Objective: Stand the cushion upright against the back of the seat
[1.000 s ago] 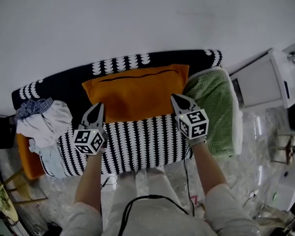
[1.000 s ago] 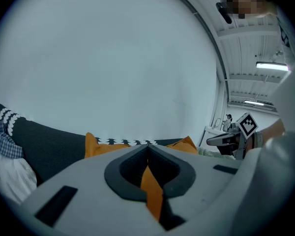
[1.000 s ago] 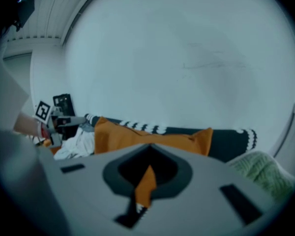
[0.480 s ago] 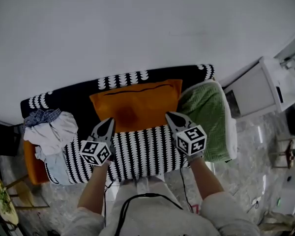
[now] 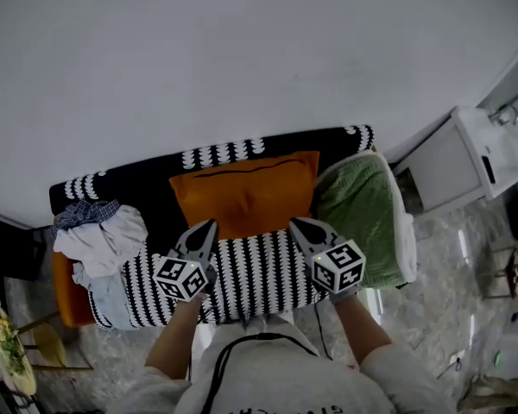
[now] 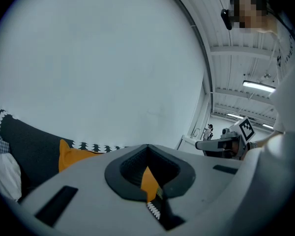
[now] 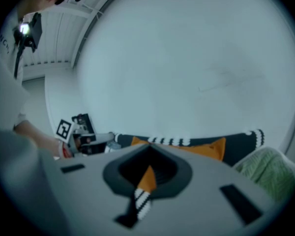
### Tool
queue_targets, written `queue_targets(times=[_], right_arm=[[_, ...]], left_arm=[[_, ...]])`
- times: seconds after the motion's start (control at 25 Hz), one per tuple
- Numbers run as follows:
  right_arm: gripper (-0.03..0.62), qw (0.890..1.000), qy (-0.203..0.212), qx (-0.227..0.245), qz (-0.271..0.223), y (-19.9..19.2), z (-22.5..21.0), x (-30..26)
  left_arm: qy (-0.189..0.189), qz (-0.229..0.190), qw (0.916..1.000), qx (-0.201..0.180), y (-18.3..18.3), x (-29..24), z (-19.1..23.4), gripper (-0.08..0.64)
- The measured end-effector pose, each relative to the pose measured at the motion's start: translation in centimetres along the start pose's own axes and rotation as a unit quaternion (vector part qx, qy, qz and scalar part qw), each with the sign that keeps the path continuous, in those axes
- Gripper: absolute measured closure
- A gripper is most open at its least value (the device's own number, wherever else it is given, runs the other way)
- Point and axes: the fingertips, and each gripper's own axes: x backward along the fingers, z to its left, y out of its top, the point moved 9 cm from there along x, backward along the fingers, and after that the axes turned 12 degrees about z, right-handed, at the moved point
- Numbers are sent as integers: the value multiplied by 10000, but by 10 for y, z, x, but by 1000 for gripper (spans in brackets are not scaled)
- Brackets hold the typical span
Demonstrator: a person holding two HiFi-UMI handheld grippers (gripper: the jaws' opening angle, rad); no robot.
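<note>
I read this as a living-room corner staged inside a big hall — a sofa (image 5: 242, 270) in a patterned cover against a bare white wall (image 5: 242, 59), laundry (image 5: 99, 240) heaped on it — yet a strip light (image 6: 258, 86) on a ribbed industrial ceiling (image 6: 236, 63) overhead.

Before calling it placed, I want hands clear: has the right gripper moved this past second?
Yes. Against the sofa, the right gripper drew back toward the front edge: from the right side of the orange cushion to its lower corner.
</note>
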Motion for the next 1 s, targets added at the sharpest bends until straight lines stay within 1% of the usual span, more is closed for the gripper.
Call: queue_targets(times=[0.4, 0.76, 1.0], right_arm=[[575, 9996, 262, 44, -8, -3, 28, 23], [575, 9990, 410, 101, -141, 3, 49, 23], [575, 9986, 484, 103, -165, 4, 56, 23]], left_arm=[[-231, 56, 9997, -15, 3, 19, -19, 537], [-341, 40, 9994, -7, 5, 27, -29, 537], [-444, -11, 9989, 122, 1, 30, -37, 537]])
